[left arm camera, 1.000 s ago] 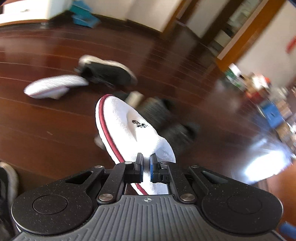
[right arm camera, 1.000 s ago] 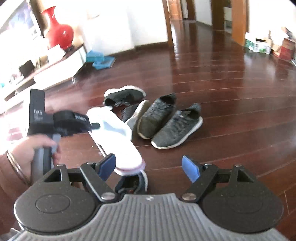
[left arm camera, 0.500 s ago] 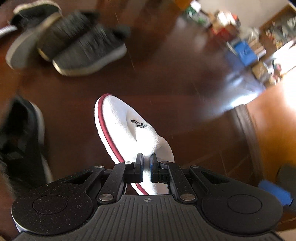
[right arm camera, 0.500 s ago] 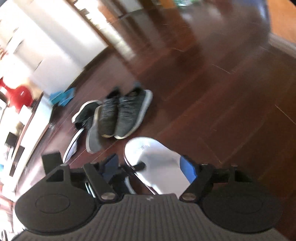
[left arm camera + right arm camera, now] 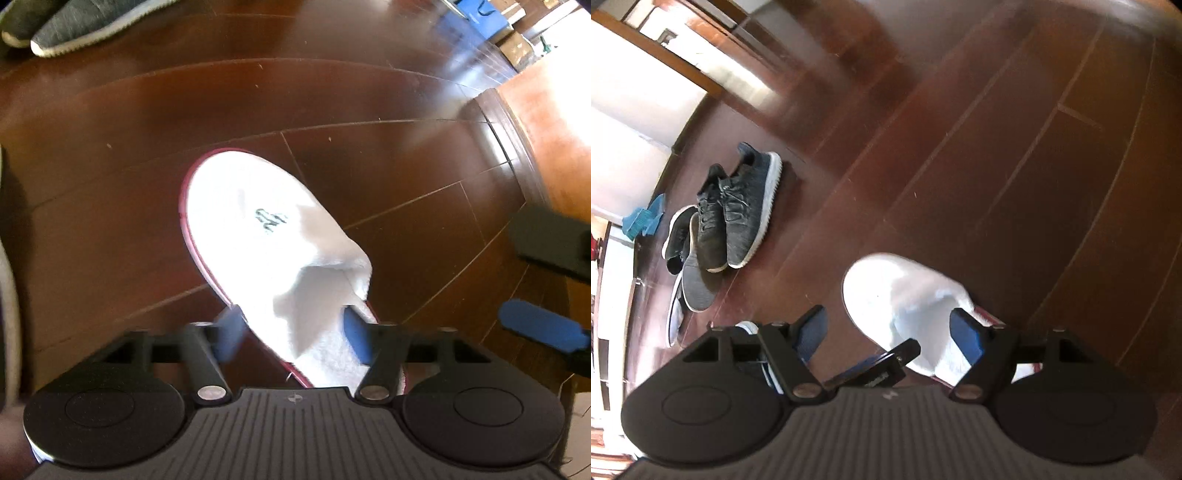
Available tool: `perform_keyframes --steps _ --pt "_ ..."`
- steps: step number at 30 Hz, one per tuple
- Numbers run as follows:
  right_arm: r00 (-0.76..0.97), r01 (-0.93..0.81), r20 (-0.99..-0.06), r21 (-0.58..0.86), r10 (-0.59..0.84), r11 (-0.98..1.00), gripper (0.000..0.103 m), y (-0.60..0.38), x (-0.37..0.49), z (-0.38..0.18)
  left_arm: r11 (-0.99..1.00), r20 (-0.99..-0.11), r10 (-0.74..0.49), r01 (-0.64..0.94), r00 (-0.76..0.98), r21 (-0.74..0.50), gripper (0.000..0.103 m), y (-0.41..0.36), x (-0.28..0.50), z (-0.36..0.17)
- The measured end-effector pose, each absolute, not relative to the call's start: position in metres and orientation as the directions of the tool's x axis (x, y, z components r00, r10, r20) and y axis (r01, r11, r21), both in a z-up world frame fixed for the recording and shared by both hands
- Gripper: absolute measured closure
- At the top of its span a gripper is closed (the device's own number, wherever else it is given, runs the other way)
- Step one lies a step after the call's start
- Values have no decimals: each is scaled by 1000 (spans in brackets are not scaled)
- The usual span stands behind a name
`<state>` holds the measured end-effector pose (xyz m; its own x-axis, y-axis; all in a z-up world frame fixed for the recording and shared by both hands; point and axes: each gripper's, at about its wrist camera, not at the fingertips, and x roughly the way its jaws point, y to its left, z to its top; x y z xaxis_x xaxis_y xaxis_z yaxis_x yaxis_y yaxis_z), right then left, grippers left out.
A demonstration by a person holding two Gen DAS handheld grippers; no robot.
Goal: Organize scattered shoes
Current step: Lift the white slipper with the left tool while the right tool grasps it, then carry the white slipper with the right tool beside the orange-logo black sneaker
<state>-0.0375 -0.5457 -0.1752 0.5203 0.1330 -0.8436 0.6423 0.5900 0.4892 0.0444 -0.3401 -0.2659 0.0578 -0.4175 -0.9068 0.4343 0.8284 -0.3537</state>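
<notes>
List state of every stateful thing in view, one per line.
left gripper: open, jaws either side of the slipper's heel end
right gripper: open, holding nothing
white slipper: upright on the floor, released
grey sneakers: upright, side by side on the floor

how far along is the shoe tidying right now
Early going. Done: the white slipper lies on the wooden floor, with the left gripper jaws open around its heel end. In hand: nothing; the right gripper is open too. Left: the grey sneakers and the dark shoes beside them lie in an overlapping cluster.
</notes>
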Motion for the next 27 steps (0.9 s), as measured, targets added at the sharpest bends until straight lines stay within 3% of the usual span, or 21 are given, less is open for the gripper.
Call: perform_keyframes --steps 4,9,27 --pt "516 666 -842 509 156 545 32 -544 -43 -198 841 -905 -404 444 135 -309 27 -300 58 -247" --pt "507 709 -841 532 189 463 49 -537 -46 -231 870 -904 -374 418 209 -263 26 -261 72 -228" --pt "526 816 -829 555 191 159 49 -558 -29 -284 901 -909 -359 331 210 -280 26 -221 89 -227"
